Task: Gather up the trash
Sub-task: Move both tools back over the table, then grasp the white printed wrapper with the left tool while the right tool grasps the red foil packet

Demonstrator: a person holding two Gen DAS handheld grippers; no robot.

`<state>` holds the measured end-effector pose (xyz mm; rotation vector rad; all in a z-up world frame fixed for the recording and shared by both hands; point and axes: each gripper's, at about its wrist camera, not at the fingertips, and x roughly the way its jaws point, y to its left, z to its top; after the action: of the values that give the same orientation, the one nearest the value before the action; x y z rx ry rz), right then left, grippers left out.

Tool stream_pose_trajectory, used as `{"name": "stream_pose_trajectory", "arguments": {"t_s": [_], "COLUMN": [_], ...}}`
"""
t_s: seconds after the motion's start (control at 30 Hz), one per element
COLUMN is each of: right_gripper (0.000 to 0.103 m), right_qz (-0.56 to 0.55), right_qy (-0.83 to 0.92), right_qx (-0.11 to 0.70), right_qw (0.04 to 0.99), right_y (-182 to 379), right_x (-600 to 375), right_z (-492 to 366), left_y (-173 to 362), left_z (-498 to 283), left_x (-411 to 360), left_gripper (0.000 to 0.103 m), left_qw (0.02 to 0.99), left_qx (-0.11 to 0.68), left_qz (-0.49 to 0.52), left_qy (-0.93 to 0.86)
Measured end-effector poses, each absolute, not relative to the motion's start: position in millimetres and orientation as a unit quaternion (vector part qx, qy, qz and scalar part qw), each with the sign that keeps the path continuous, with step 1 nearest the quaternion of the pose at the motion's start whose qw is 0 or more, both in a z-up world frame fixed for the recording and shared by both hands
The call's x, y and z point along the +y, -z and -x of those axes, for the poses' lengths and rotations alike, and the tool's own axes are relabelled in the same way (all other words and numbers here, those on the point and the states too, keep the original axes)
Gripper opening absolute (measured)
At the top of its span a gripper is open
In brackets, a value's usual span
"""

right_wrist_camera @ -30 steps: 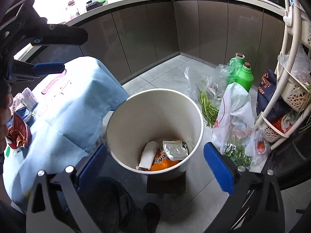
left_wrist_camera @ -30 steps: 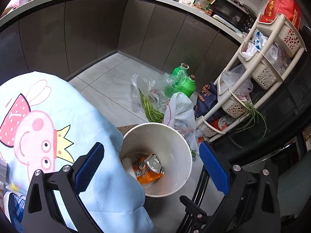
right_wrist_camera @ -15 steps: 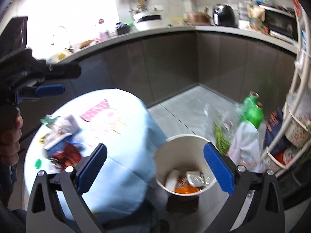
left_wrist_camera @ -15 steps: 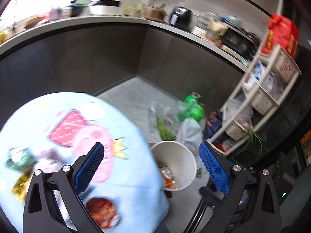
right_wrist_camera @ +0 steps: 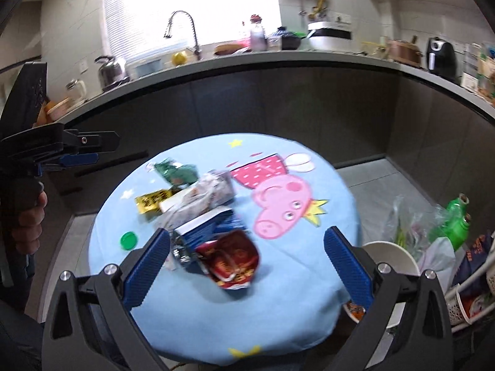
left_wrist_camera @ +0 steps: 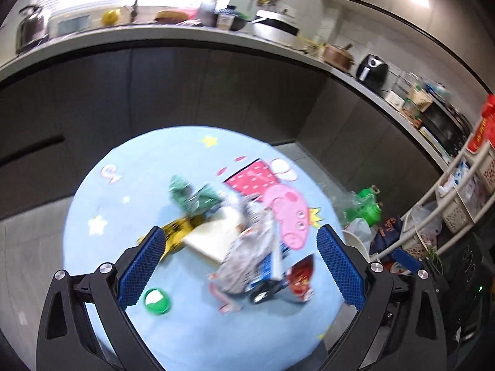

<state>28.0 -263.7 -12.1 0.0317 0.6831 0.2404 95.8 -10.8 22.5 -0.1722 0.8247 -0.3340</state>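
A round table with a light blue cartoon-pig cloth (left_wrist_camera: 130, 182) (right_wrist_camera: 309, 278) carries a pile of trash: a red snack wrapper (right_wrist_camera: 230, 261) (left_wrist_camera: 300, 279), a blue carton (right_wrist_camera: 205, 227), a clear crumpled wrapper (right_wrist_camera: 204, 194) (left_wrist_camera: 247, 247), a green wrapper (left_wrist_camera: 191, 196) (right_wrist_camera: 176, 171), a yellow wrapper (left_wrist_camera: 176, 232) (right_wrist_camera: 153, 201) and a green cap (left_wrist_camera: 157, 300) (right_wrist_camera: 128, 240). The white bin (right_wrist_camera: 391, 255) (left_wrist_camera: 355, 239) stands at the table's right. My left gripper (left_wrist_camera: 239, 267) and right gripper (right_wrist_camera: 247, 269) are open and empty above the table.
A dark cabinet run with a cluttered counter (right_wrist_camera: 278, 58) curves behind the table. Green bottles (right_wrist_camera: 458, 222) and plastic bags lie on the floor by the bin. A white basket rack (left_wrist_camera: 458, 198) stands at the far right.
Both grippers have swung up and left from over the bin to over the table. The trash pile has come into view. Both stayed open and empty.
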Motion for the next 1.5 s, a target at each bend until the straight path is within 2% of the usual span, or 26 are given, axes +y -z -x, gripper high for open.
{"name": "stream_pose_trajectory", "arguments": {"t_s": [0.27, 0.43, 0.5, 0.63, 0.73, 0.77, 0.8, 0.83, 0.87, 1.17, 1.5], "right_gripper": [0.099, 0.084, 0.066, 0.057, 0.048, 0.039, 0.021, 0.015, 0.004, 0.004, 0.005], "right_qz": [-0.018, 0.011, 0.039, 0.081, 0.098, 0.098, 0.101, 0.105, 0.100, 0.068, 0.032], "right_qy": [-0.171, -0.167, -0.147, -0.135, -0.130, -0.129, -0.122, -0.115, -0.120, -0.129, -0.127], "right_qx": [0.404, 0.441, 0.453, 0.457, 0.457, 0.460, 0.465, 0.468, 0.471, 0.454, 0.443], "right_qw": [0.899, 0.882, 0.878, 0.875, 0.874, 0.873, 0.871, 0.870, 0.868, 0.879, 0.887], "right_y": [51.1, 76.1, 85.8, 96.7, 102.7, 104.0, 106.0, 105.8, 105.2, 88.7, 82.3], "right_x": [-219.4, -207.1, -202.8, -194.3, -189.5, -189.2, -189.6, -190.5, -192.4, -206.2, -223.4], "right_z": [-43.3, -49.4, -53.2, -56.7, -60.2, -61.4, -62.6, -63.4, -63.5, -55.1, -52.7], "left_y": [19.6, 33.8, 35.1, 35.7, 37.8, 39.2, 40.4, 41.6, 42.6, 47.2, 78.1], "left_z": [-82.4, -77.4, -77.1, -75.9, -78.2, -79.6, -81.0, -83.0, -85.0, -127.2, -168.8], "left_x": [37.9, 39.3, 38.9, 37.1, 33.4, 31.6, 29.5, 26.8, 24.2, -28.8, -76.7], "left_gripper": [0.094, 0.093, 0.093, 0.090, 0.082, 0.080, 0.079, 0.076, 0.072, 0.058, 0.044], "left_qw": [0.881, 0.874, 0.873, 0.873, 0.870, 0.869, 0.867, 0.866, 0.865, 0.855, 0.833], "left_qx": [0.437, 0.445, 0.444, 0.439, 0.441, 0.443, 0.444, 0.446, 0.447, 0.444, 0.489], "left_qz": [0.102, 0.113, 0.113, 0.110, 0.107, 0.106, 0.104, 0.103, 0.102, 0.072, 0.037], "left_qy": [0.148, 0.160, 0.166, 0.180, 0.193, 0.197, 0.199, 0.202, 0.207, 0.257, 0.255]}}
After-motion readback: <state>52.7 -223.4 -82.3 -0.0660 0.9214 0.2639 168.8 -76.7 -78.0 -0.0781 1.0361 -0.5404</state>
